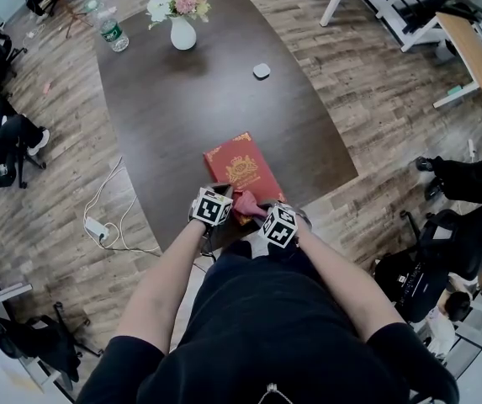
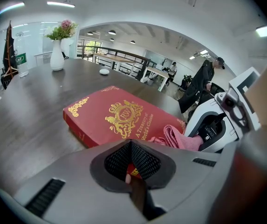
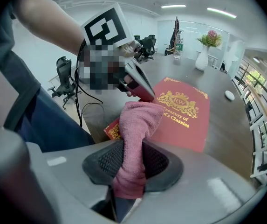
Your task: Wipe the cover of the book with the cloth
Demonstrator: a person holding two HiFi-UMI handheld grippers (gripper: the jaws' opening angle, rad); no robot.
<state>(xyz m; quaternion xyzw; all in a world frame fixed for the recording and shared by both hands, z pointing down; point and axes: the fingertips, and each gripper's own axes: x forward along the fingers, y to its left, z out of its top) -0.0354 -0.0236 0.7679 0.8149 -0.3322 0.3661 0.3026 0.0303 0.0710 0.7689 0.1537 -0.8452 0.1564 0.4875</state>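
Red with gold stamping, the book (image 1: 242,171) lies closed and cover up on the dark wooden table (image 1: 190,108), at the table's near edge, just in front of the person.

The left gripper (image 1: 221,188) has its jaws closed on the near edge of the book. In the left gripper view a sliver of red and gold cover sits pinched between the 2 dark pads.

The right gripper (image 1: 259,212) is just beside it. Its jaws are clamped on a pink cloth (image 3: 135,125), which runs up out of the pads in a thick fold. The cloth's free end rests on the near part of the cover, touching it, right next to the left gripper's tip.

Across the book's gold crest and title the cover is uncovered.

At the far end of the table, well apart from the book, stand a white vase (image 1: 182,34) of flowers and a clear bottle (image 1: 111,30). A small white object (image 1: 261,71) lies between them and the book.
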